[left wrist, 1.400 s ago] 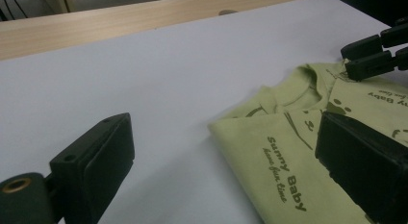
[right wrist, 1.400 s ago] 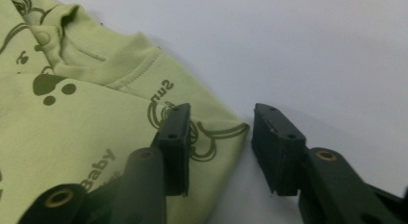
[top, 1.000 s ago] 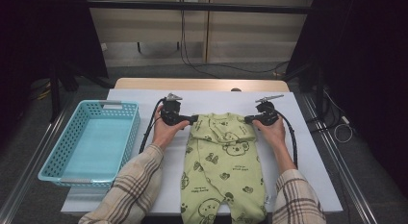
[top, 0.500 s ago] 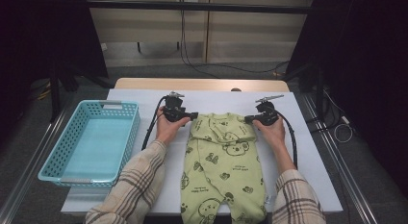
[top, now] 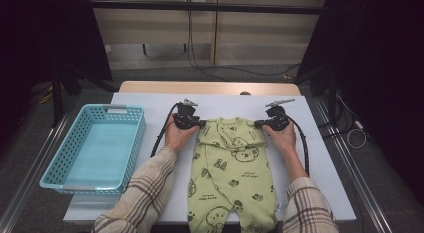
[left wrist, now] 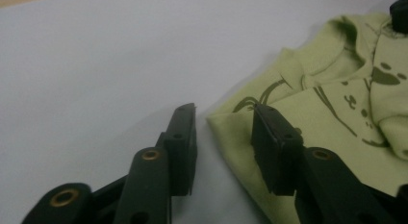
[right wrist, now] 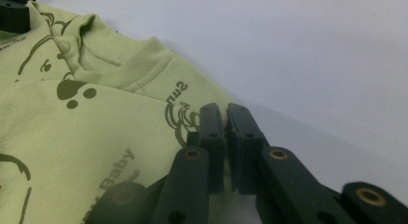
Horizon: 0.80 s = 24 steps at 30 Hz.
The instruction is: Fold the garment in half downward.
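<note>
White table [top: 320, 168]: romper [top: 232, 178], basket [top: 95, 148].

Sleeves: plaid flannel, beige/cream with brown and reddish stripes, both arms, cuffs reaching wrists.

Left gripper [top: 201, 124]: chunky black body, thick black cable looping off toward near side, small grey three-cornered plate on top.

Right gripper [top: 258, 124]: same black build, same grey plate, black cable curving along right side.

Close up, jaws matte black, flat rectangular pads, small recessed screw holes. Linkage arms black, brass-coloured rings at pivots. Pad edges look bit scuffed, otherwise plain, no markings visible.
</note>
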Each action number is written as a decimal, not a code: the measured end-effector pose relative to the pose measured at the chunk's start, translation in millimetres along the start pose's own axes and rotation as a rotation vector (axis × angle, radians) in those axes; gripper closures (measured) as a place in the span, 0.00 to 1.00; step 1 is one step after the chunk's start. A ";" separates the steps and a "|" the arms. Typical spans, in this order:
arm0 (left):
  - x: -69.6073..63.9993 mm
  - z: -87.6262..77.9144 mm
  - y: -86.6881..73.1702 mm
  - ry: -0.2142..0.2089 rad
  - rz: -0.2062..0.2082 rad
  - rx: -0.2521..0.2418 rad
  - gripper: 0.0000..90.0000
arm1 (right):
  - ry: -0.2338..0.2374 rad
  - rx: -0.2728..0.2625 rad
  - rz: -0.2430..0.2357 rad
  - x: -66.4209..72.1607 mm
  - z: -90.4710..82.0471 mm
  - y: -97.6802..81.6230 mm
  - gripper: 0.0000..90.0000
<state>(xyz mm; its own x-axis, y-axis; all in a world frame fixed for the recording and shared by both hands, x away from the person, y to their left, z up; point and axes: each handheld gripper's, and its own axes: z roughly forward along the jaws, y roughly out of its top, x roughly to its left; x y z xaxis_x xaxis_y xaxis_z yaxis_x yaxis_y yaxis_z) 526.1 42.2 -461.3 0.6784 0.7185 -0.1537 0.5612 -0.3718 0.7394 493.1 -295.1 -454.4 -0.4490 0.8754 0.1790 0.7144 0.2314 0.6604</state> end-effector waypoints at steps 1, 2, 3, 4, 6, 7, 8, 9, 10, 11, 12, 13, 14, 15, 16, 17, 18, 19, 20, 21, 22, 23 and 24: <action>3.2 -2.0 0.2 -0.011 0.025 0.025 0.72 | -0.001 0.000 0.003 -0.3 -0.4 -0.2 0.93; 3.2 -2.0 0.2 -0.011 0.025 0.025 0.76 | -0.001 0.000 0.001 -1.0 -1.0 -0.4 0.92; 4.1 -1.8 -1.6 -0.022 0.003 0.014 0.78 | -0.004 0.000 0.005 -1.6 -1.5 -0.6 0.89; 4.8 -1.8 -1.7 -0.025 0.009 0.013 0.79 | -0.007 0.002 0.009 -2.7 -2.1 -0.8 0.88; 4.6 -1.6 -1.7 -0.035 -0.006 0.013 0.80 | -0.005 0.004 0.012 -3.9 -3.2 -1.5 0.86; 5.6 -1.9 -1.8 -0.039 0.005 0.017 0.81 | -0.004 0.007 0.013 -4.7 -4.0 -1.9 0.86; 5.3 -1.1 -2.2 -0.039 -0.009 0.011 0.82 | -0.002 0.004 0.019 -5.2 -4.2 -2.5 0.86; 5.2 -1.1 -2.2 -0.047 -0.011 0.012 0.83 | 0.001 0.003 0.027 -5.3 -4.3 -3.2 0.86; 5.7 -1.4 -1.8 -0.060 -0.006 0.024 0.87 | 0.002 0.001 0.028 -5.2 -4.2 -3.4 0.86; 5.1 -1.2 -1.8 -0.068 -0.014 0.027 0.92 | 0.001 0.000 0.030 -4.9 -4.0 -3.4 0.87; 3.9 -0.7 -1.8 -0.066 -0.031 0.023 0.95 | 0.003 -0.001 0.032 -4.8 -3.6 -3.3 0.89; 2.6 -0.2 -1.8 -0.059 -0.034 0.020 0.96 | 0.011 -0.003 0.028 -4.9 -3.1 -3.0 0.93; 2.8 -1.0 -1.2 -0.058 -0.021 0.029 0.97 | 0.023 -0.001 0.034 -4.5 -2.6 -3.0 0.96; 3.0 -0.7 -1.4 -0.057 -0.031 0.021 0.97 | 0.024 -0.003 0.036 -4.1 -2.3 -2.9 0.97; 4.3 -1.4 -1.6 -0.065 -0.029 0.025 0.98 | 0.020 -0.013 0.030 -4.2 -1.6 -2.9 0.97; 5.1 -1.6 -2.0 -0.065 -0.033 0.025 0.98 | 0.020 -0.010 0.034 -3.8 -1.8 -2.8 0.97; 4.7 -1.2 -2.3 -0.063 -0.044 0.016 0.98 | 0.018 -0.002 0.040 -3.3 -2.4 -2.6 0.97; 4.0 -1.0 -2.4 -0.061 -0.051 0.004 0.98 | 0.016 -0.013 0.027 -4.4 -2.0 -2.5 0.97; 3.8 -1.7 -2.1 -0.059 -0.061 0.001 0.98 | 0.016 -0.013 0.027 -4.5 -2.0 -2.4 0.98; 5.7 -3.9 -1.1 -0.058 -0.032 0.010 0.98 | 0.016 -0.017 0.028 -4.7 -2.1 -2.3 0.98; 5.8 -4.8 -0.4 -0.059 -0.030 -0.001 0.98 | 0.017 -0.021 0.028 -4.7 -2.5 -2.2 0.98; 5.9 -6.4 0.6 -0.060 -0.030 -0.007 0.98 | 0.017 -0.025 0.031 -4.5 -3.1 -1.9 0.98; 6.2 -8.4 1.7 -0.060 -0.032 -0.022 0.98 | 0.016 -0.027 0.031 -4.5 -4.3 -1.5 0.98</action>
<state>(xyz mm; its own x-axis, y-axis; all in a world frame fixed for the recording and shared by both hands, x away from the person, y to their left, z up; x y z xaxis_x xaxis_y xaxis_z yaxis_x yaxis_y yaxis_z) 527.3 50.9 -455.5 0.6881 0.6927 -0.2161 0.5727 -0.3356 0.7479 491.7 -301.2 -453.1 -0.4353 0.8751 0.2114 0.7137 0.1923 0.6735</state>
